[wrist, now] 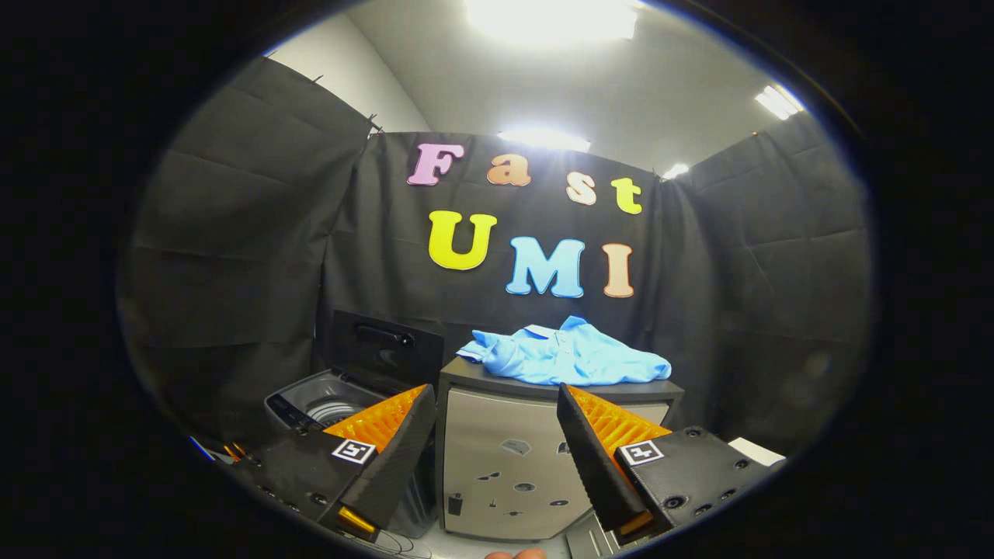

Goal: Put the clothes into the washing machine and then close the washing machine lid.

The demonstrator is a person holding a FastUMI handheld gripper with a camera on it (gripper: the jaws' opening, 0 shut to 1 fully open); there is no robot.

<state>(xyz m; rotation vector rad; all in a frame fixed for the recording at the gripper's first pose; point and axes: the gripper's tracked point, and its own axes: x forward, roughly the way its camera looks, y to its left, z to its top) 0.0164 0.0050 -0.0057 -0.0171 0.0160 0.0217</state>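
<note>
Facing a black-draped booth, tongs (497, 404) apart, blue shirt (565, 355) atop grey cabinet (543, 458) beside open-lidded washing machine (326, 404).

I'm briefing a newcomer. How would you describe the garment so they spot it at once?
Beyond the open gripper stands a grey cabinet, right of the open washing machine. On it lies the shirt, crumpled, the one light blue thing.

low, level, facing cabinet (509, 458)

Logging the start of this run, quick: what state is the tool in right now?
Tool: open, holding nothing; the blue shirt lies beyond its fingers on the cabinet.
</note>
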